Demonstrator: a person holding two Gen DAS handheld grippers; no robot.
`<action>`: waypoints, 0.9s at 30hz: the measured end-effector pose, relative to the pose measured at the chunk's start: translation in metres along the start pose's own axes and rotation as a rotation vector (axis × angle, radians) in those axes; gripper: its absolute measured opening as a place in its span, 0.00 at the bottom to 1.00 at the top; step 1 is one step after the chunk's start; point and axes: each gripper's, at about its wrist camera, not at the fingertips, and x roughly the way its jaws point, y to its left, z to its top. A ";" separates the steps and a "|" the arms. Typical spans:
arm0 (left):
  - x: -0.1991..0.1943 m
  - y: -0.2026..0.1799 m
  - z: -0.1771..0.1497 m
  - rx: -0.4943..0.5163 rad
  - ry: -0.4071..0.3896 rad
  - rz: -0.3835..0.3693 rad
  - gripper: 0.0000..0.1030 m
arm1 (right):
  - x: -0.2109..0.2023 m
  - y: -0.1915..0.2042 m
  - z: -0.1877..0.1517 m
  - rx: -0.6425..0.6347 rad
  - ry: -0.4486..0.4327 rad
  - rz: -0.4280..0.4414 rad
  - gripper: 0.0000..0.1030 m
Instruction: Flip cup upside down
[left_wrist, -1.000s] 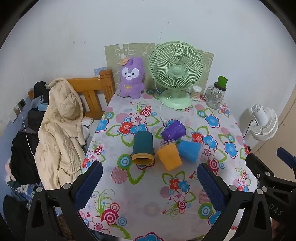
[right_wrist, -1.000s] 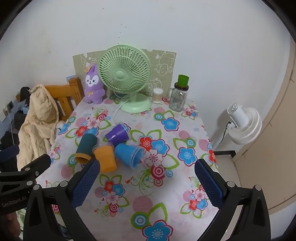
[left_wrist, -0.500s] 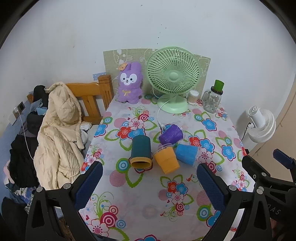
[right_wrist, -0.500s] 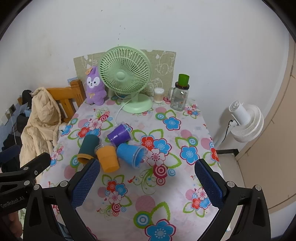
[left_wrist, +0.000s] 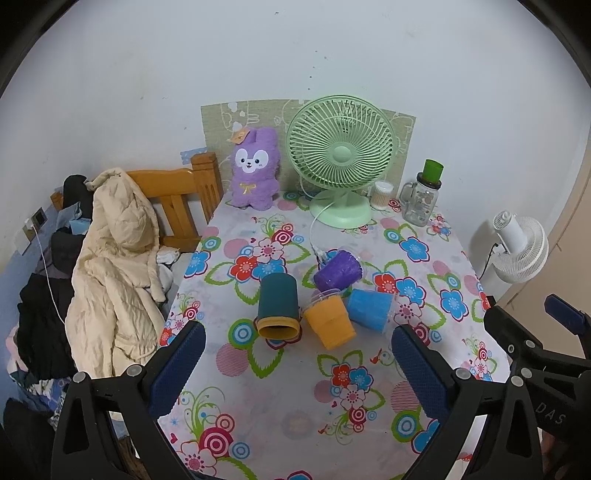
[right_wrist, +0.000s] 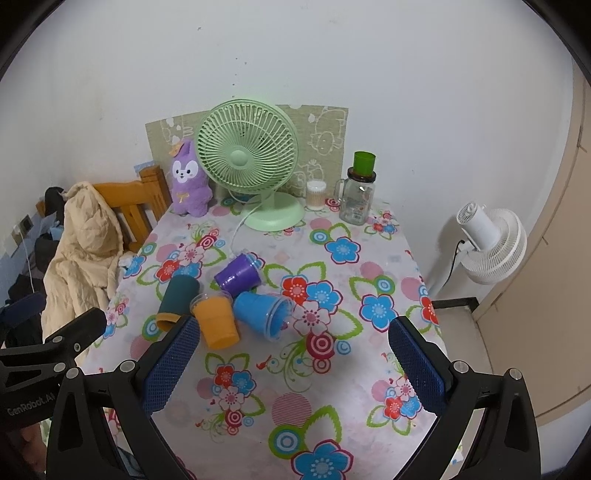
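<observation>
Several cups lie on their sides in a cluster mid-table: a dark teal cup, an orange cup, a blue cup and a purple cup. My left gripper is open and empty, held above the near table edge, short of the cups. My right gripper is open and empty, also short of the cups, to the right of the left one.
The floral tablecloth covers the table. At the back stand a green desk fan, a purple plush rabbit, a glass jar with a green cup on it and a small container. A chair with a beige coat is left; a white fan right.
Both grippers have pulled back and up a little, so the cups look smaller and farther away. The cups have not moved. Both stay open.
</observation>
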 end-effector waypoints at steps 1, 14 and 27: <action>0.001 -0.001 0.001 0.001 0.002 -0.002 0.98 | 0.000 0.000 0.000 0.000 0.000 0.000 1.00; 0.025 -0.011 0.015 0.099 0.026 -0.045 0.99 | 0.017 -0.007 0.008 0.004 0.016 -0.002 1.00; 0.075 -0.027 0.029 0.270 0.077 -0.107 0.99 | 0.060 -0.021 0.015 0.045 0.069 0.017 1.00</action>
